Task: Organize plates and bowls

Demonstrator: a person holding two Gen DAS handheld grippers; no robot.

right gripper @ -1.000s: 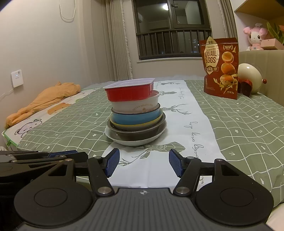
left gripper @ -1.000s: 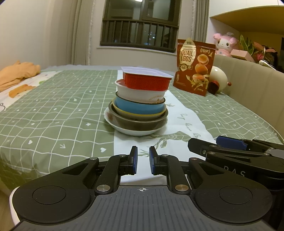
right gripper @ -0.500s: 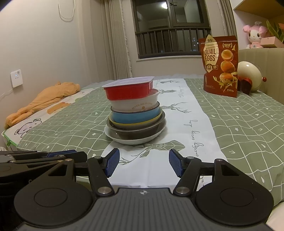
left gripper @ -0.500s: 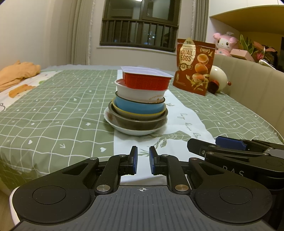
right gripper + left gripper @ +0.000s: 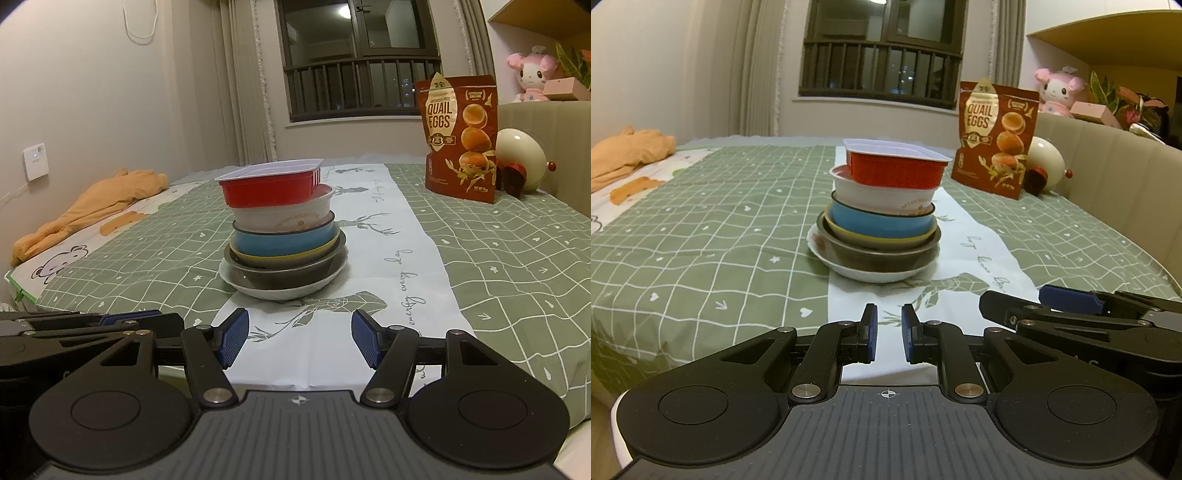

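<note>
A stack of dishes stands on the white runner: a red tray [image 5: 895, 168] [image 5: 271, 184] on top, then a white bowl [image 5: 882, 197] [image 5: 282, 216], a blue bowl [image 5: 882, 221] [image 5: 284, 242], a yellow-rimmed dish, a dark bowl [image 5: 882, 254] [image 5: 284, 275] and a white plate [image 5: 871, 273] [image 5: 284, 291] at the bottom. My left gripper [image 5: 888, 338] is nearly shut with a narrow gap, empty, short of the stack. My right gripper [image 5: 299, 341] is open and empty, also short of the stack. Each gripper shows at the side of the other's view.
A quail eggs bag [image 5: 995, 140] [image 5: 460, 138] stands at the back right beside a cream egg-shaped toy [image 5: 1047, 162] [image 5: 521, 158]. An orange cloth [image 5: 624, 155] [image 5: 92, 206] lies at the far left. A padded headboard [image 5: 1108, 173] runs along the right. The table [image 5: 701, 240] has a green checked cloth.
The right wrist view has crept slightly closer to the stack. The left gripper has stayed still. Nothing was taken hold of or let go.
</note>
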